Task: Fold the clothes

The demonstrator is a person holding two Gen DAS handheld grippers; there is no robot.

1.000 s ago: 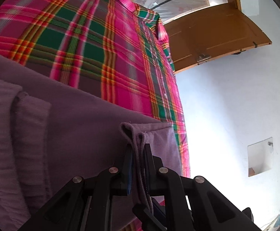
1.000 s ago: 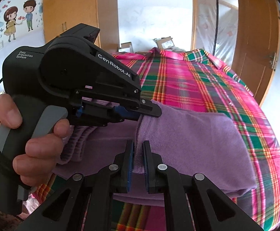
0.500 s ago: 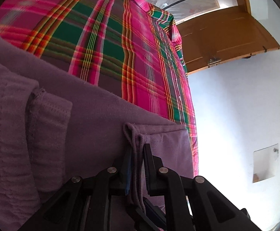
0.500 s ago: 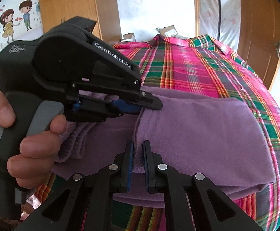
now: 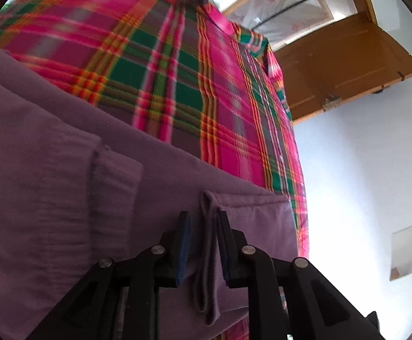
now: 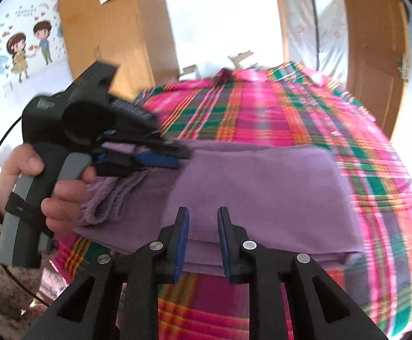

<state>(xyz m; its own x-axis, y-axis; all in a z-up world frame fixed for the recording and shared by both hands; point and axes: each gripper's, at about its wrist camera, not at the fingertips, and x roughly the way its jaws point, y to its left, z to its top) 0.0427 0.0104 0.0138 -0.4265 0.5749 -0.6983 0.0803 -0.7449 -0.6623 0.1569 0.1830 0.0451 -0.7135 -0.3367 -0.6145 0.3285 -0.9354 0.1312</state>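
Lying folded: one purple garment [image 6: 262, 187].

The purple garment [image 6: 262, 192] is soft, matt, slightly fuzzy knit cloth, ribbed at its cuff [image 6: 104, 201]. The plaid bedsheet [image 5: 177, 85] beneath looks thin, smooth woven cotton. Both grippers are matt black plastic with bright metal pins [image 6: 249, 245]. The door [image 5: 333, 65] is smooth varnished wood.

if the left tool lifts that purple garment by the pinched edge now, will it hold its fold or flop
Likely flop: the purple garment is soft knit, and its edge already droops limply between the fingers of the left tool. The stacked layers would probably slide apart, since nothing pins them. It looks light, so the plaid sheet should stay put.
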